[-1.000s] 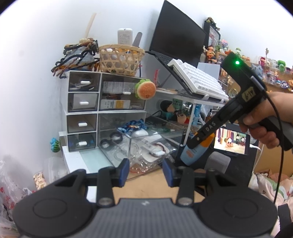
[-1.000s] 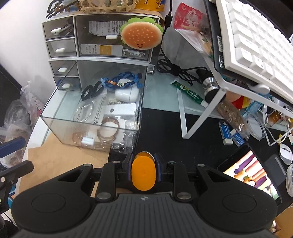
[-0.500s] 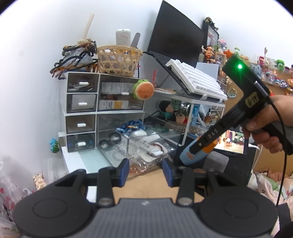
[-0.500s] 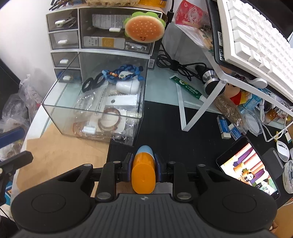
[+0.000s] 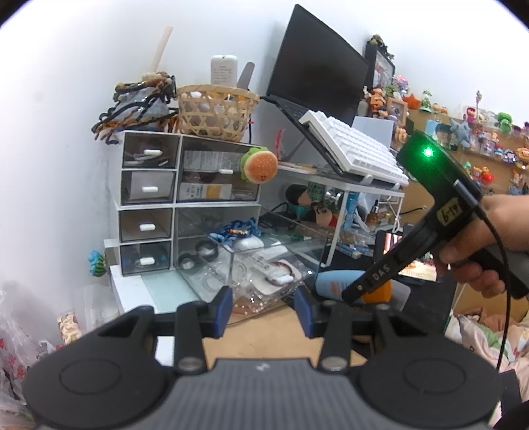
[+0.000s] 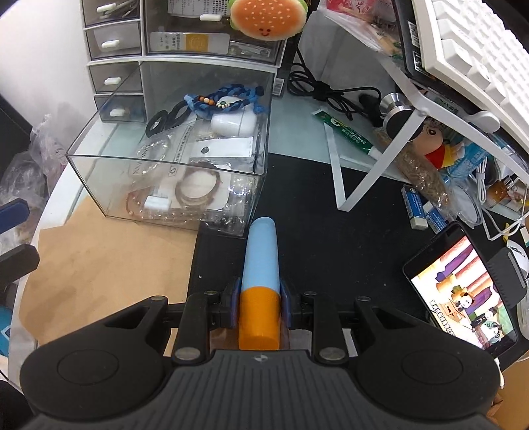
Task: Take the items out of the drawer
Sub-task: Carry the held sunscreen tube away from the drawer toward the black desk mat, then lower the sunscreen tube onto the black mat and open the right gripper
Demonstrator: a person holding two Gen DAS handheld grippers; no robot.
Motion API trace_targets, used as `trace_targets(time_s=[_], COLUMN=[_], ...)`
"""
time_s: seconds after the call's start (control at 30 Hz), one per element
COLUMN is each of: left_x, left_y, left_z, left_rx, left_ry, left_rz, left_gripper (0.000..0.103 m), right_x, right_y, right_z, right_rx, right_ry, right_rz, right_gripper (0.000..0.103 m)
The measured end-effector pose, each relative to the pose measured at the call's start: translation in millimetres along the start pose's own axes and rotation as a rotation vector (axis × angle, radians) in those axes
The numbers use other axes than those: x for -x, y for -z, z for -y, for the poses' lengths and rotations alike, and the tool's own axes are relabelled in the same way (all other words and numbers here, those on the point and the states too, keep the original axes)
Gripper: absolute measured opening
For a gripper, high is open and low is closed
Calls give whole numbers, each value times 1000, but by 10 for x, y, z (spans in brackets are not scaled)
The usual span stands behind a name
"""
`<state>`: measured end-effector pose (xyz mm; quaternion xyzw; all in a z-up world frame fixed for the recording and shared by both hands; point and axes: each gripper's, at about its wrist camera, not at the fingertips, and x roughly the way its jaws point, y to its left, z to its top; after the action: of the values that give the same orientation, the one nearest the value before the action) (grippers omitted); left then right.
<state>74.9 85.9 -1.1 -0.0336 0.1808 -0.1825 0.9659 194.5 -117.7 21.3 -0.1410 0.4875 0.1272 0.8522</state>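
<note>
A clear plastic drawer [image 6: 172, 211] stands pulled out of the white drawer unit [image 6: 115, 63], holding bracelets, black rings, a blue braided cord and a white case; it also shows in the left wrist view [image 5: 274, 251]. My right gripper [image 6: 259, 297] is shut on a light-blue tube with an orange cap [image 6: 261, 264], held low over the black mat just right of the drawer's front corner. The tube also shows in the left wrist view [image 5: 340, 281] under the right gripper's body [image 5: 426, 211]. My left gripper [image 5: 263, 314] is open and empty, in front of the drawer.
A burger plush [image 6: 267, 15] hangs on an upper drawer. A white stand [image 6: 406, 139] carries a keyboard [image 6: 479, 56] and laptop [image 5: 317, 69]. A lit phone [image 6: 463, 291] lies at right on the black mat [image 6: 314, 215]. Brown paper [image 6: 109, 264] covers the desk at left.
The right gripper has tipped the tube forward and lowered it toward the mat beside the drawer. The left gripper has hardly moved.
</note>
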Motion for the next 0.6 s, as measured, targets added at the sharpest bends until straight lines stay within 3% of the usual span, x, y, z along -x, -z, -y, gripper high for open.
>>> trace_targets(time_s=[0.6], left_x=[-12], left_y=[22], left_z=[11], left_rx=[-11], left_ry=[8], left_rz=[-3], left_gripper=[45], right_x=[13], right_y=[65], right_z=[76], right_rx=[-35], right_ry=[2], right_rz=[-18], right_gripper=[27])
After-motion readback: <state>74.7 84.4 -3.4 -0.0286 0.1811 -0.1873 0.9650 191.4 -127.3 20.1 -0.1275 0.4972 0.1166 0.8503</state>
